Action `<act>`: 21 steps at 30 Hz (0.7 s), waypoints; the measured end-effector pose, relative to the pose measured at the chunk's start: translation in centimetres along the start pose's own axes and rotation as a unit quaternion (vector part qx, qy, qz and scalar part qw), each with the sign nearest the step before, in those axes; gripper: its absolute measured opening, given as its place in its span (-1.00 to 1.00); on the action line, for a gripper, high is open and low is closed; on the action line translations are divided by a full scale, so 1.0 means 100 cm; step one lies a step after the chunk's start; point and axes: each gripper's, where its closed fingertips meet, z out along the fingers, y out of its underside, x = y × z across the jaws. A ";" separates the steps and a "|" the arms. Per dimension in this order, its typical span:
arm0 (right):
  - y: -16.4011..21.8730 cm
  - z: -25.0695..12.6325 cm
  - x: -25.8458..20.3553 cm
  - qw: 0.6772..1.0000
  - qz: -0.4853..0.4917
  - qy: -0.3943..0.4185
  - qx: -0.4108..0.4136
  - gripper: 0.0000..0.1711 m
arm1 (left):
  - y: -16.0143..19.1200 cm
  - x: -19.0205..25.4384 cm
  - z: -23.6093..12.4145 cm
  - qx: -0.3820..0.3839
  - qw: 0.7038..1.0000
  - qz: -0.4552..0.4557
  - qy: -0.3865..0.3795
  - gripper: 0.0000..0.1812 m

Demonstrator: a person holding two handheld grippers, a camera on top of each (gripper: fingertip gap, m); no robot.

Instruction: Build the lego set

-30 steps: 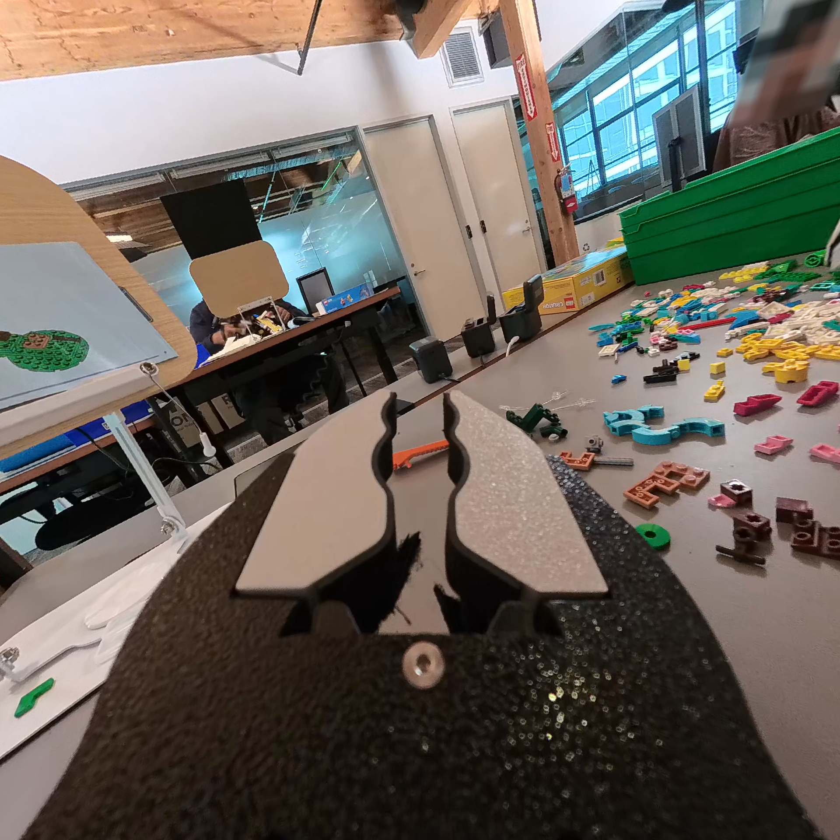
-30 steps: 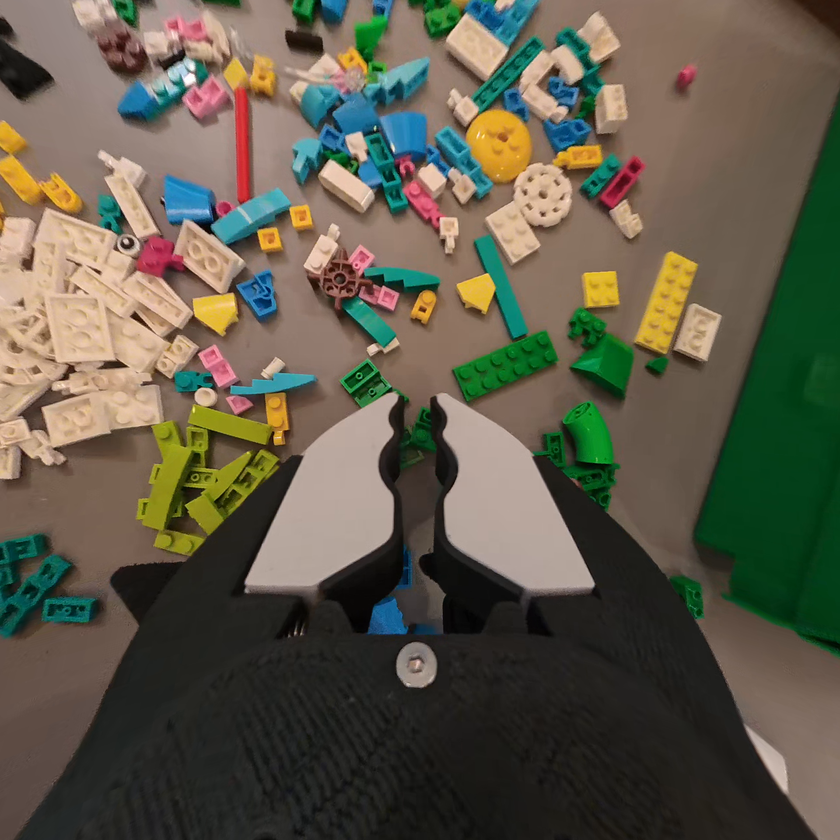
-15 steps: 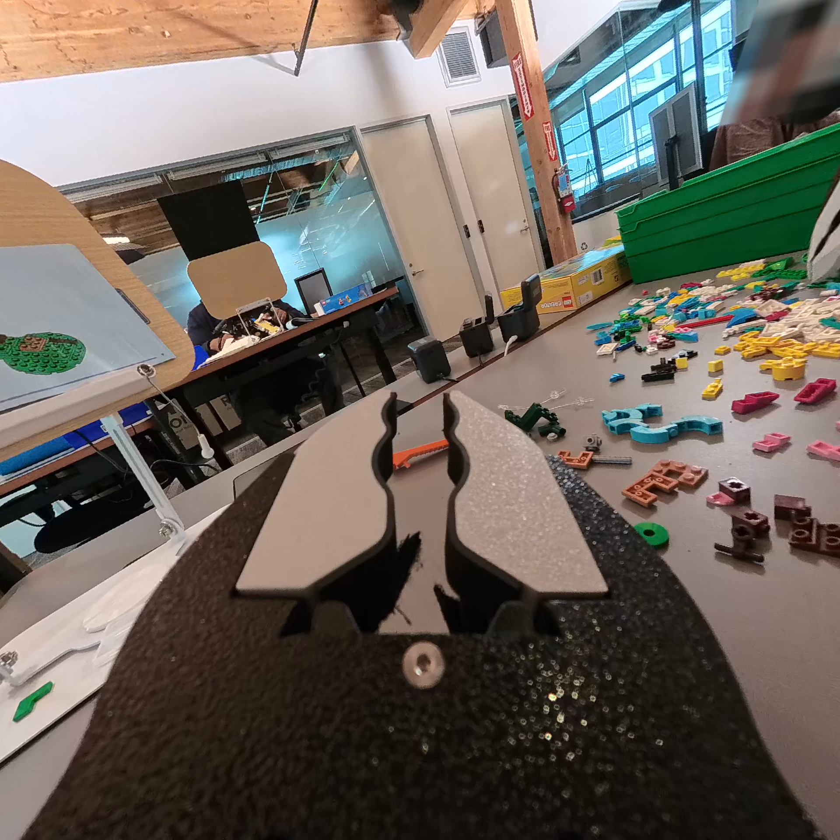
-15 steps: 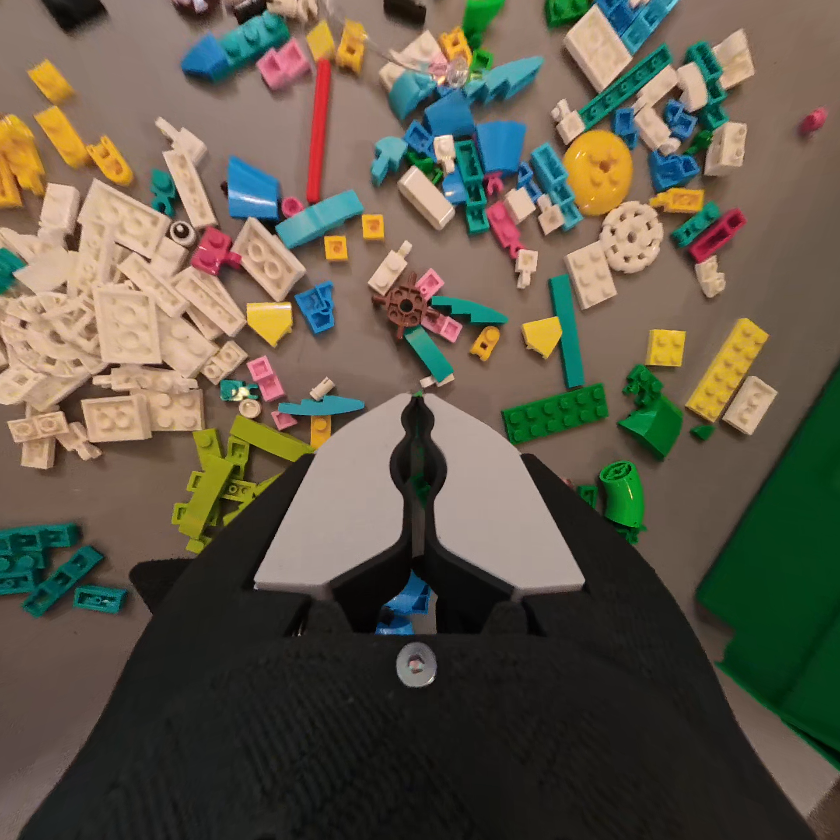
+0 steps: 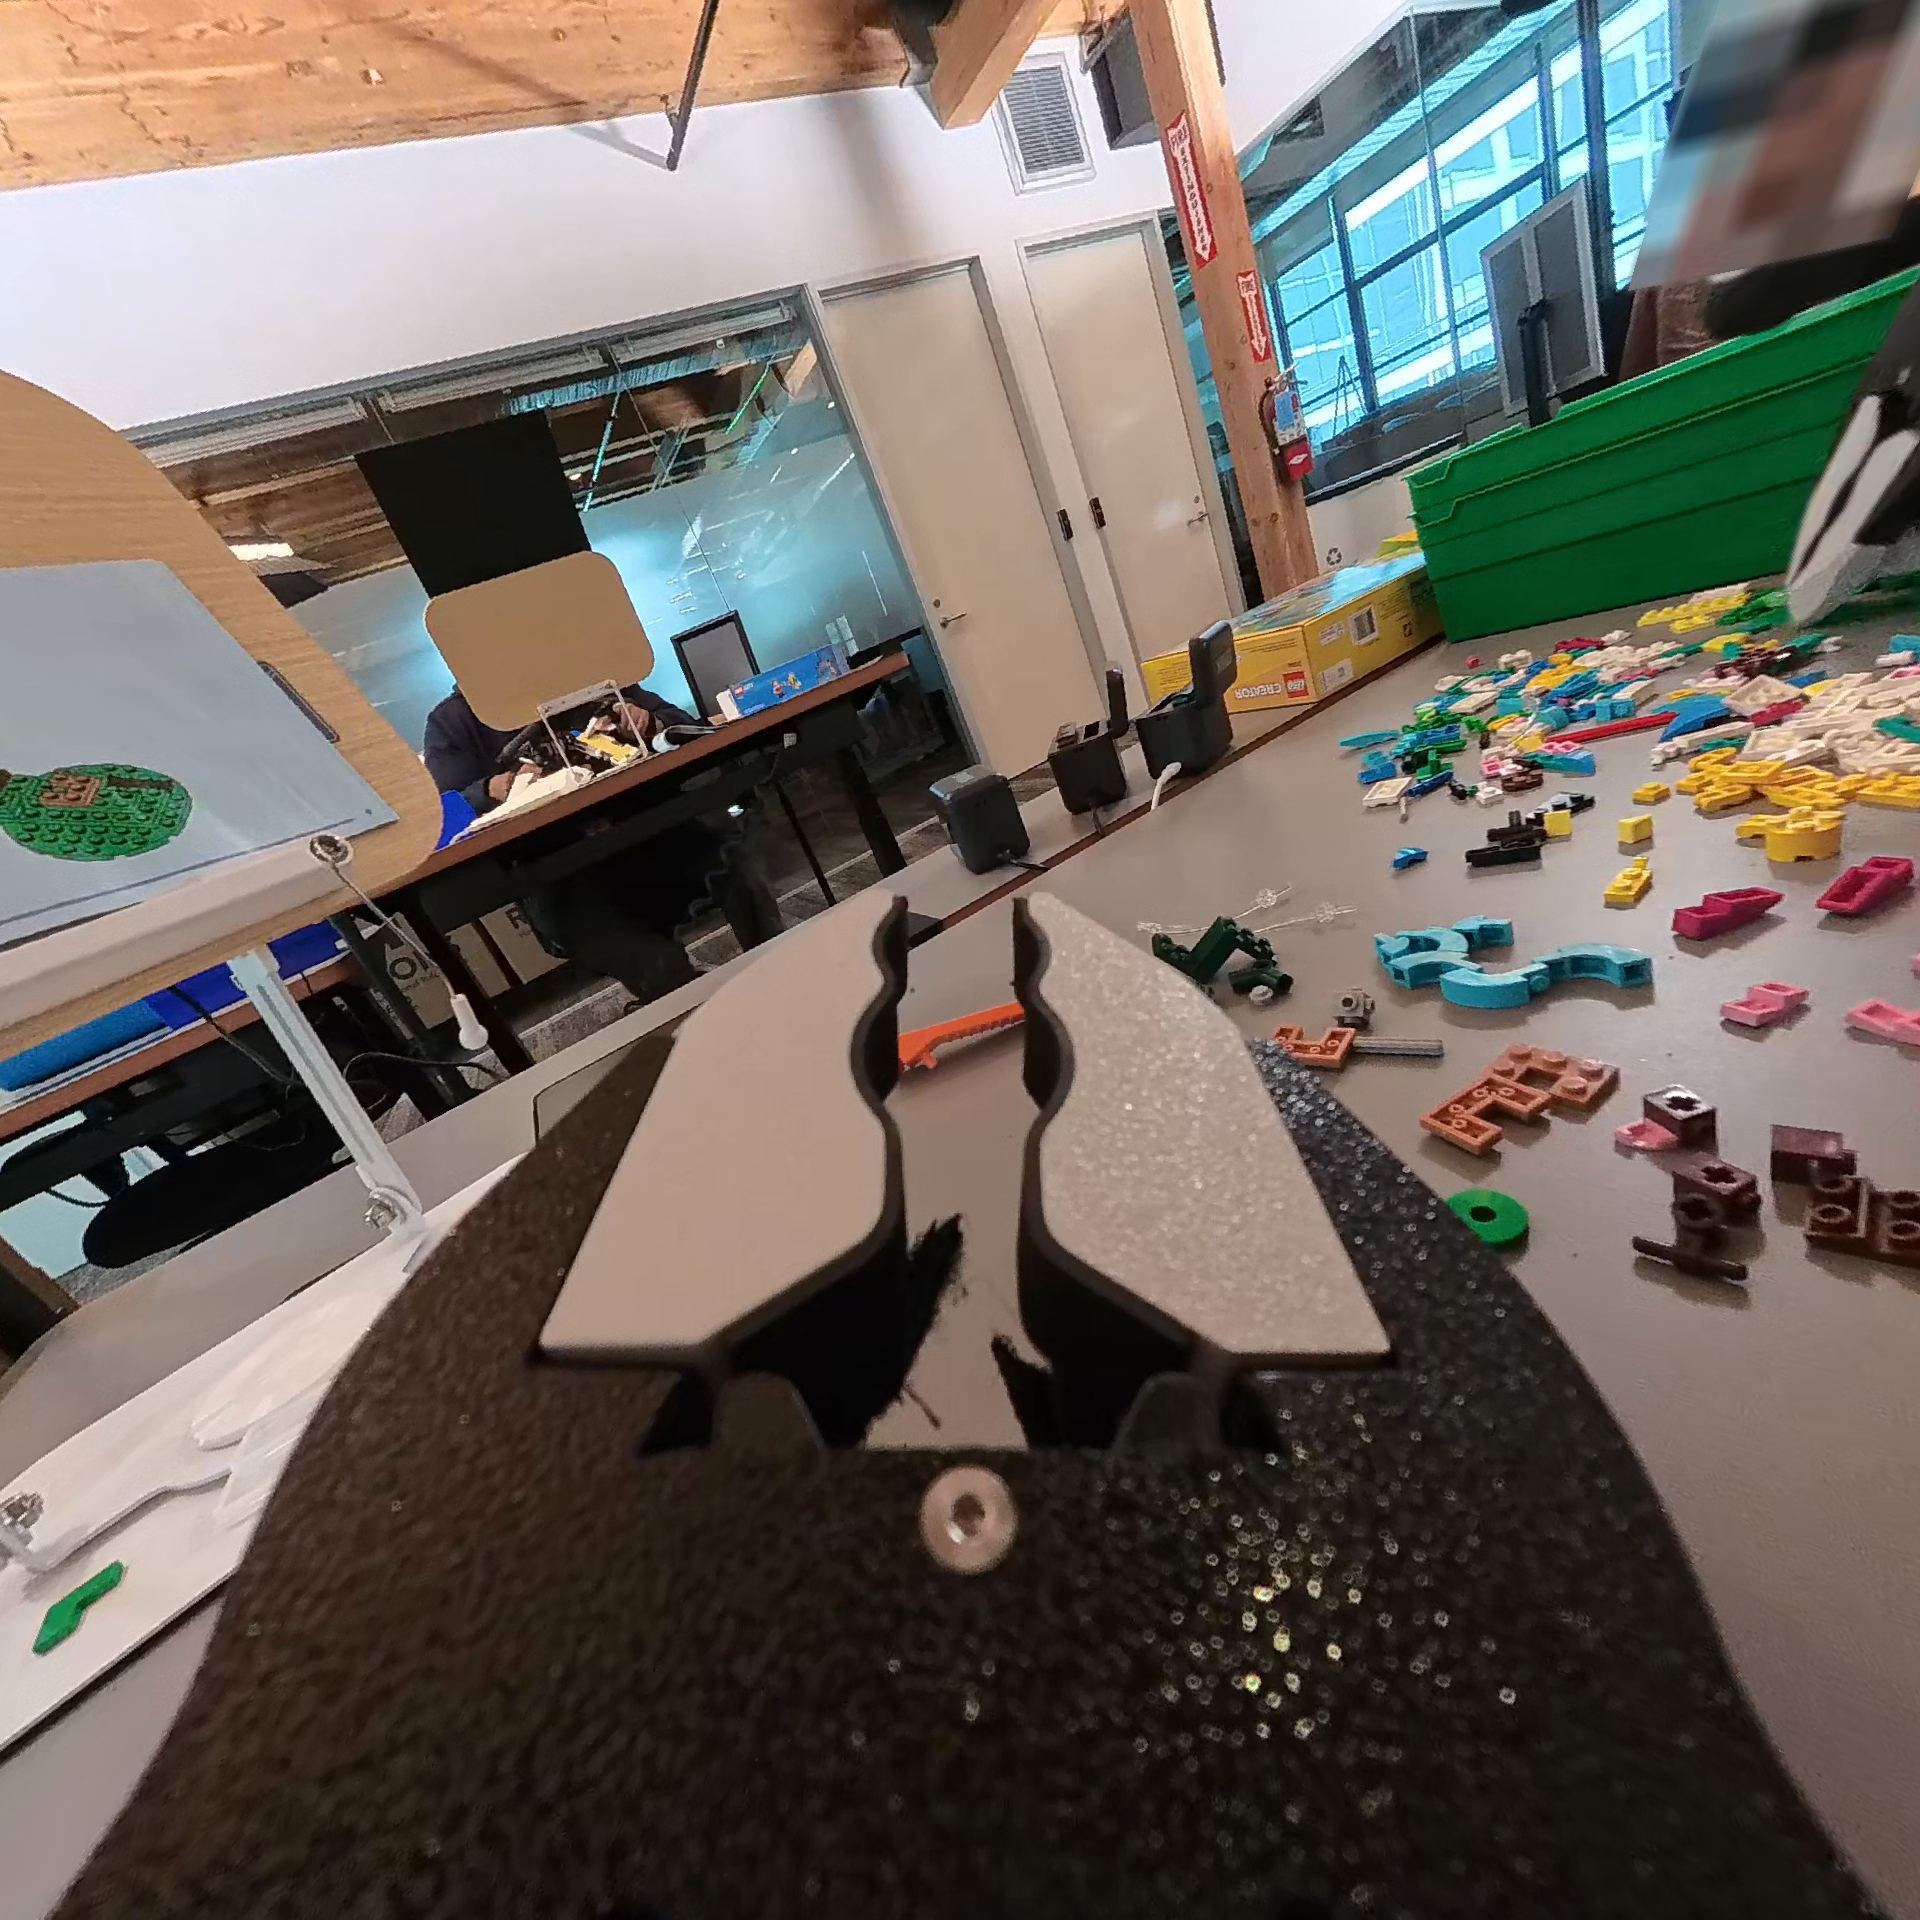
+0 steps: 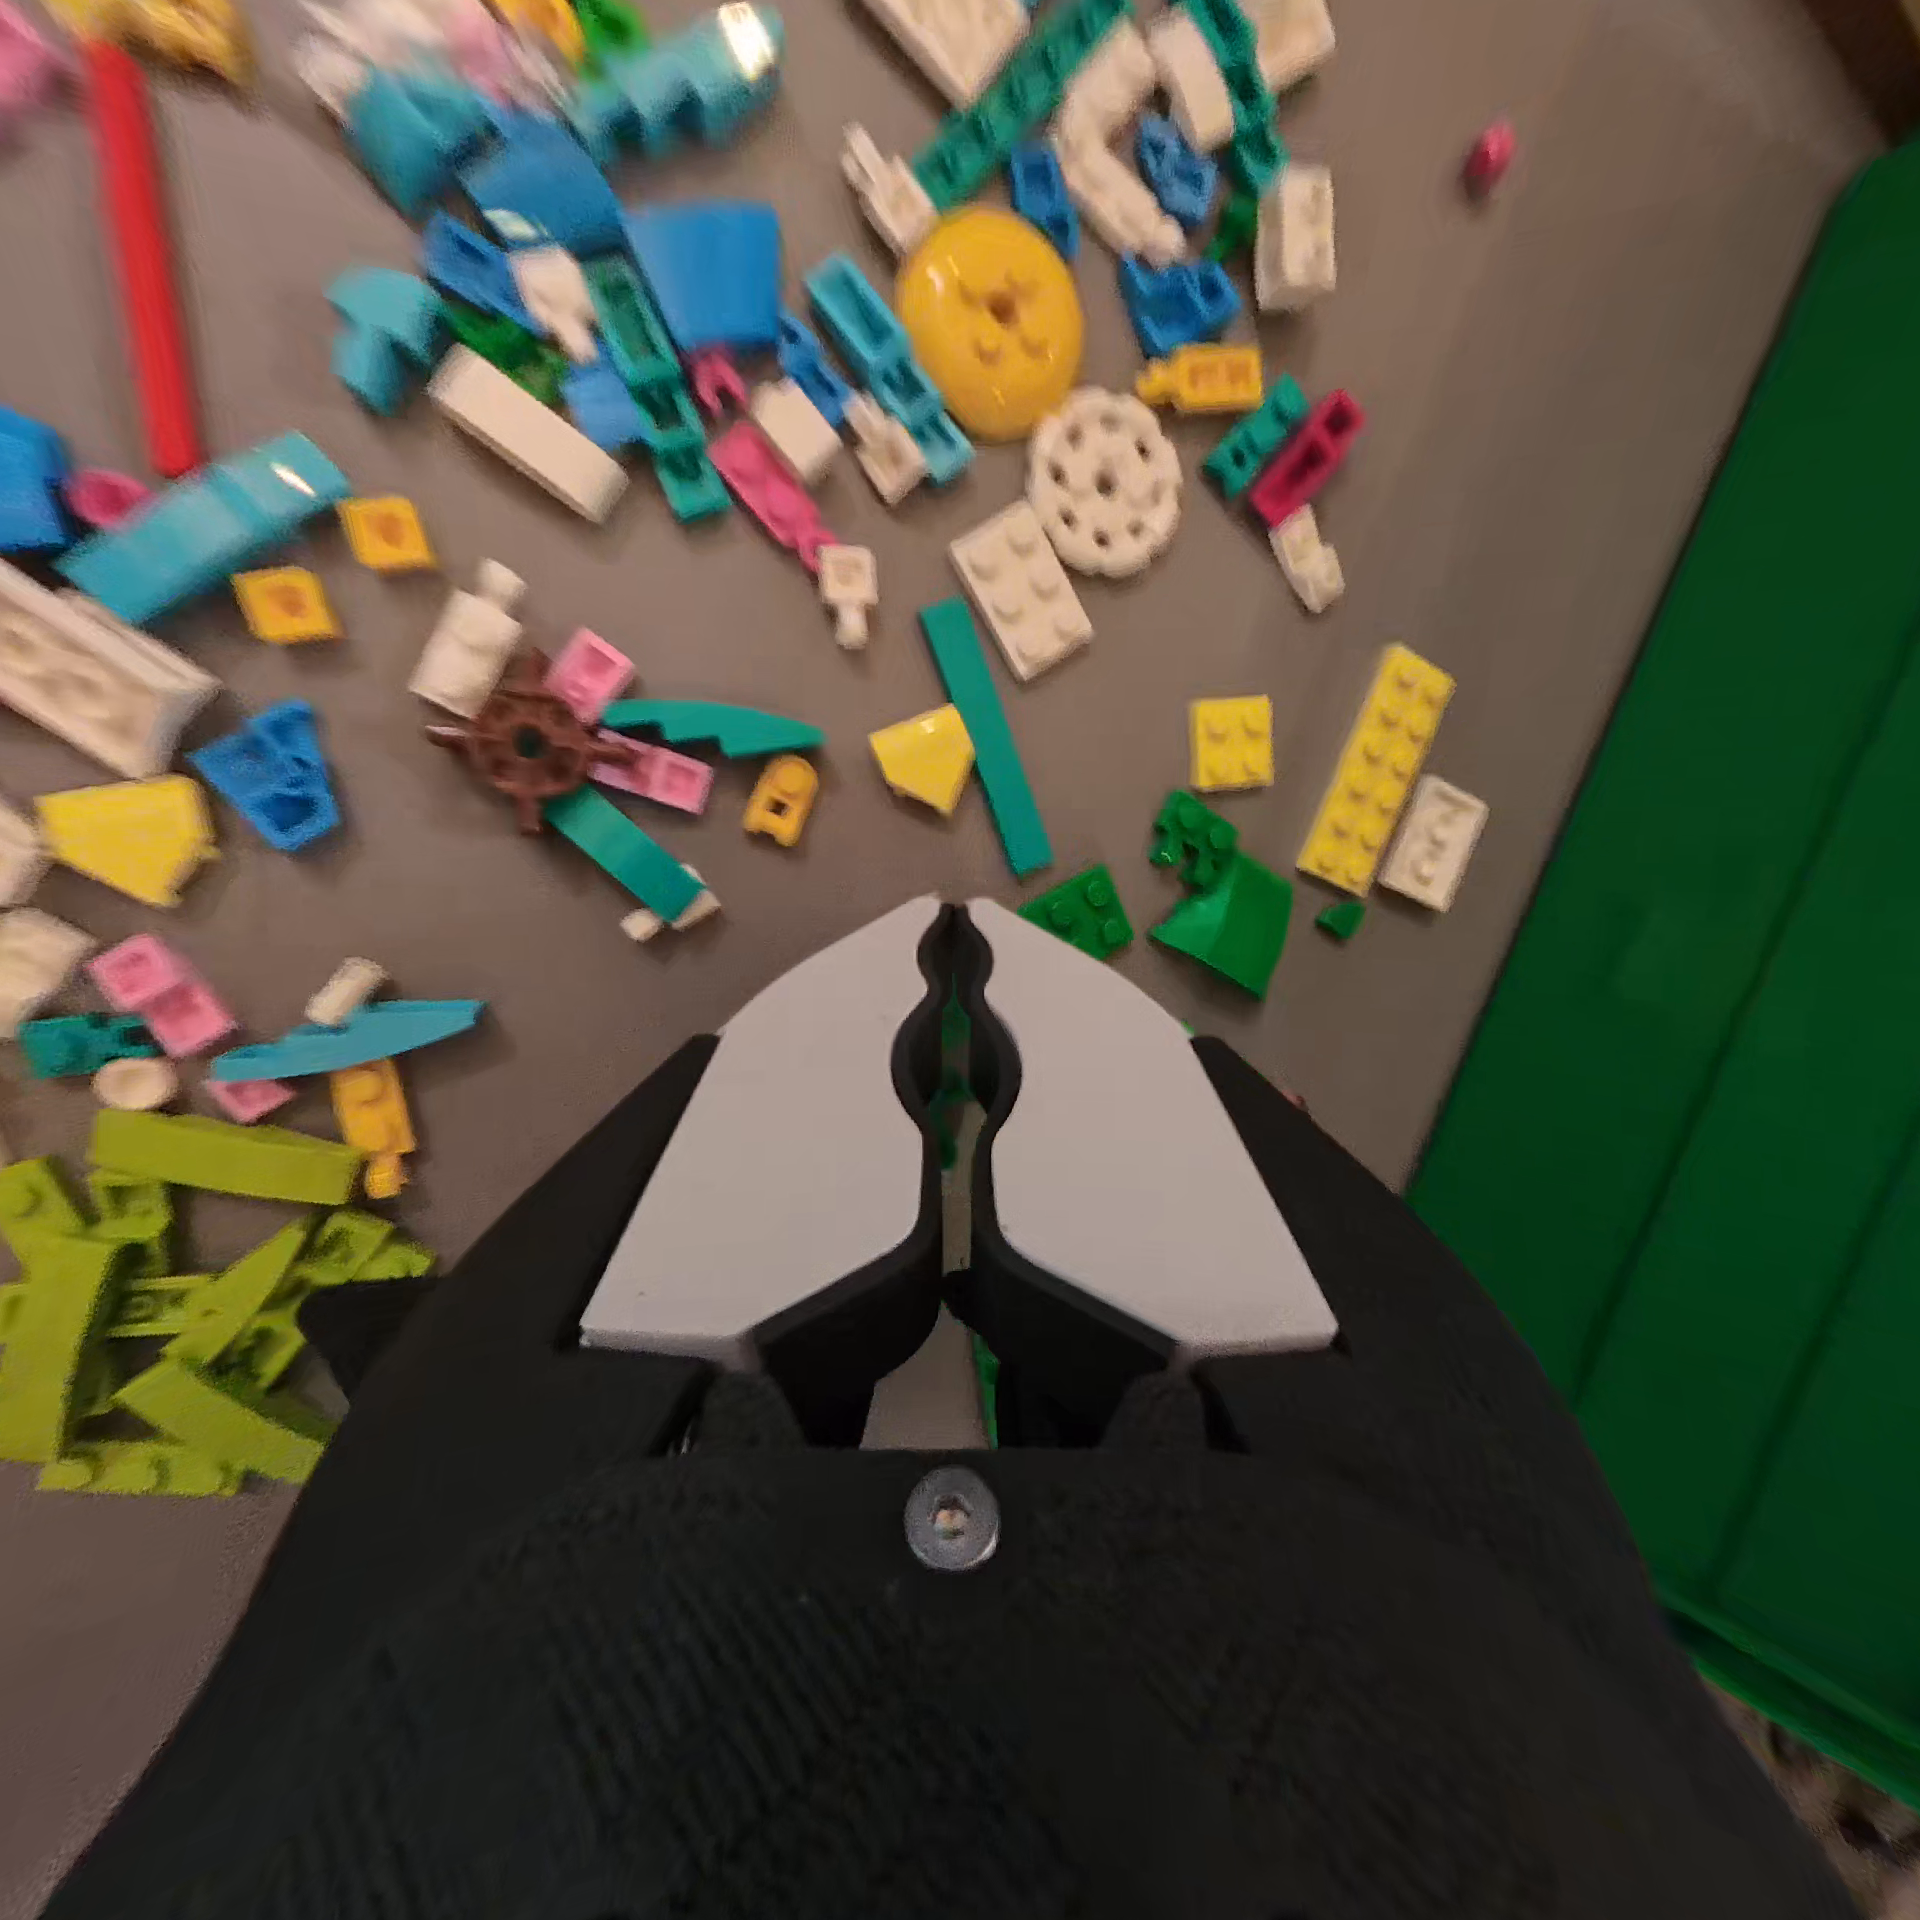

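Loose lego pieces of many colours lie spread on the grey table (image 5: pixel 1299 831). My right gripper (image 6: pixel 951 914) is shut on a small green piece (image 6: pixel 951 1086), which shows only as a sliver between the jaws, above the green pieces at the pile's edge. It also shows in the left wrist view (image 5: pixel 1860 520) at the far right. My left gripper (image 5: pixel 961 920) is open and empty, low over the table, pointing at an orange tool (image 5: pixel 961 1029). An instruction page (image 5: pixel 135 748) on a stand shows a round green build.
Stacked green trays (image 5: pixel 1621 499) stand at the back right and fill the right edge of the right wrist view (image 6: pixel 1714 935). A yellow box (image 5: pixel 1309 644) and black chargers sit at the far edge. A white sheet (image 5: pixel 104 1507) holds a green piece (image 5: pixel 78 1621). Some 50 centimeters of space lies between my two pairs of fingers.
The right gripper closed on the small green piece and is now moving; its view is blurred and the pile has slid left. The left gripper has stayed put.
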 end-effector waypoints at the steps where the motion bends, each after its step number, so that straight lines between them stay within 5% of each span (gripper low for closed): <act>1: 0.006 -0.001 0.005 1.000 0.007 0.010 -0.020 -1.00 | 0.000 0.000 0.000 0.000 1.000 0.001 0.000 -0.79; 4: 0.019 -0.007 0.019 0.997 0.029 0.026 -0.068 -1.00 | 0.000 0.001 0.001 -0.001 1.000 0.002 0.001 -0.79; 11: -0.018 0.010 0.050 0.995 0.078 0.058 0.022 -1.00 | 0.000 0.001 0.001 -0.001 1.000 0.003 0.002 -0.80; 18: 0.020 0.006 0.046 0.989 0.106 0.021 -0.105 -1.00 | 0.000 0.001 0.001 -0.002 1.000 0.004 0.001 -0.79; 21: 0.013 0.001 0.064 0.991 0.086 0.068 -0.075 -1.00 | 0.001 0.001 0.001 -0.002 1.000 0.004 0.002 -0.79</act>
